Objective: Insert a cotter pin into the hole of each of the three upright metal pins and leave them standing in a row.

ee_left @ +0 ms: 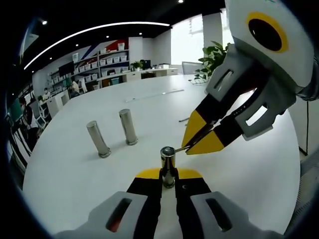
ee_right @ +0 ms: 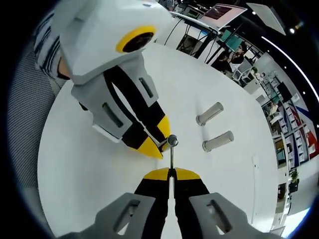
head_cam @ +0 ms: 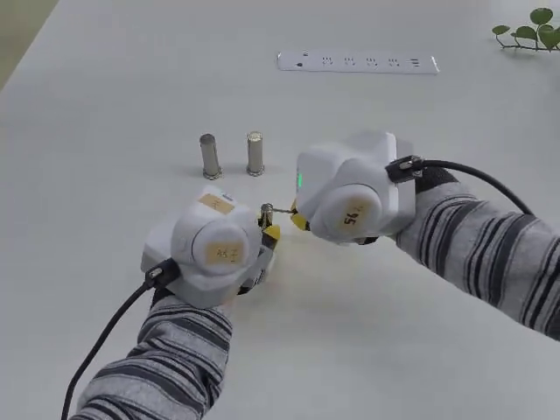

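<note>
Head view: gripper bodies cover most of the work. Only the top of the held metal pin (head_cam: 266, 213) and a bit of cotter pin (head_cam: 282, 209) show between them. L gripper (ee_left: 168, 174) jaws clamp the pin's lower part, pin upright on the bench (head_cam: 87, 131), roughly mid-bench. R gripper (ee_right: 171, 174) jaws pinched on the cotter pin's shank, tip at the pin's head. Can't tell if it's in the hole, too small. Two free pins (head_cam: 210, 157) (head_cam: 255, 153) stand side by side, apart, near and just beyond the L gripper toward the far edge. Power strip (head_cam: 357, 62) well beyond them. Plant (head_cam: 532, 31) cut off at far right corner. Bare bench out to the left edge.
</note>
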Demonstrator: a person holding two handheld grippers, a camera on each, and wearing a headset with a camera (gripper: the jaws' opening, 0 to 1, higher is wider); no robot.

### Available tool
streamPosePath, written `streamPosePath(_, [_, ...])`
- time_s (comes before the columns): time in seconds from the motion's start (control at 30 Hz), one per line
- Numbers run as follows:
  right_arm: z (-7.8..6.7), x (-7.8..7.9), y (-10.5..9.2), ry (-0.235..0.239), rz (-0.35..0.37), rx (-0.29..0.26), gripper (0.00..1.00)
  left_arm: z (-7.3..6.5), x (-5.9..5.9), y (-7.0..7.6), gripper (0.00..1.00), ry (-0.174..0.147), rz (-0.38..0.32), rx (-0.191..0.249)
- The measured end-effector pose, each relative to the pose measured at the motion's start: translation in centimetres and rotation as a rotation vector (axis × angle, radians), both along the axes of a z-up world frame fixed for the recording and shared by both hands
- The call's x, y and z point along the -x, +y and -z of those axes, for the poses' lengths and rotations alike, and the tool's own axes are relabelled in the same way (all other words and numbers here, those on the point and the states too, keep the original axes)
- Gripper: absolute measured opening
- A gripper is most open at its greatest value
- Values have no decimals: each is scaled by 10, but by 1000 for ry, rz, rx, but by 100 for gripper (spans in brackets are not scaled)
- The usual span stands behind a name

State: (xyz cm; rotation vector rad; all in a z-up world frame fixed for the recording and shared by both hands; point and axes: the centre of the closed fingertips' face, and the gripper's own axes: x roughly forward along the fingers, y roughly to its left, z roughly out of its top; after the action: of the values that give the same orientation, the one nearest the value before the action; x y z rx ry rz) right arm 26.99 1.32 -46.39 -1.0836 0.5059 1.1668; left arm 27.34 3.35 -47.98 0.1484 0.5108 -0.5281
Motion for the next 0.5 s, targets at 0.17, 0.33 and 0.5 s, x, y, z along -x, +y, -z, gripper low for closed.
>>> streamPosePath(0.17, [0,0,0,-18,-22,18,0,0,0,0,5,-5,7,1])
streamPosePath(0.33, [-1,1,0,-18,-33,23,0,1,0,0,5,-18,15,9])
streamPosePath(0.5, [-5,1,1,-27,-61,23,0,1,0,-1,5,-23,19,15])
